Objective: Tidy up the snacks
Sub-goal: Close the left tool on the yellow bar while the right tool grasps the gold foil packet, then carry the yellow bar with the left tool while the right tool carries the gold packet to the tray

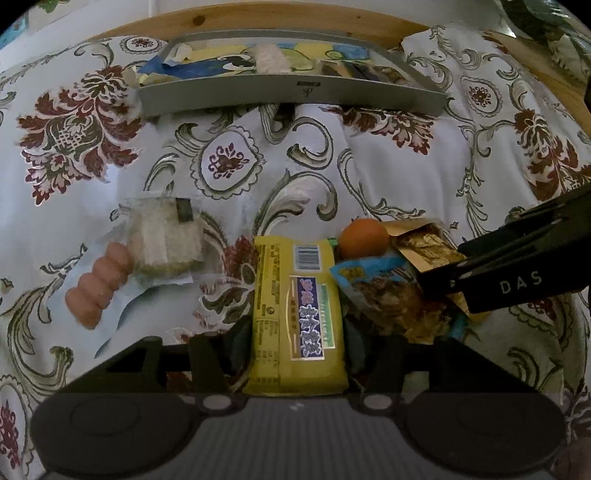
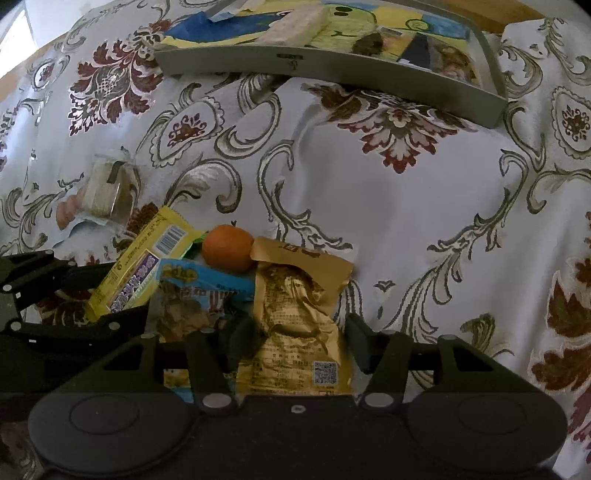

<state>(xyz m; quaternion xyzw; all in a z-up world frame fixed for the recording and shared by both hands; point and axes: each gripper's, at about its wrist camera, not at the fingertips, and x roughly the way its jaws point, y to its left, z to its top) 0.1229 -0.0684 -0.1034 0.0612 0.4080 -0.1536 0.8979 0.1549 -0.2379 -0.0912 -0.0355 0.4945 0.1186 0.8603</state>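
A glossy yellow snack packet [image 1: 298,314], flat and rectangular with a barcode at its far end, lies between the parted fingers of the left gripper [image 1: 295,343]; whether the pads touch it cannot be told. Just beside it, a crinkled gold foil pouch [image 2: 295,332] sits between the spread fingers of the right gripper [image 2: 295,341], the left pad against its edge, the right pad apart. A round, smooth orange [image 2: 228,248] rests at the pouch's far corner, touching a blue-topped clear bag [image 2: 192,295] of brown pieces wedged between the two packets. All lie near the front edge of the tabletop on a woven tablecloth [image 1: 369,166], pale with maroon flowers and olive scrolls, rumpled into soft folds. To the left, a clear-wrapped pale cake [image 1: 166,240] overlaps a blue wrapper holding a ridged pink snack [image 1: 98,284]. A wide stretch of bare cloth separates the cluster from a shallow grey tray [image 1: 291,94] at the far edge, where other wrapped snacks lie. Bare wood [image 1: 258,18] shows beyond the tray.
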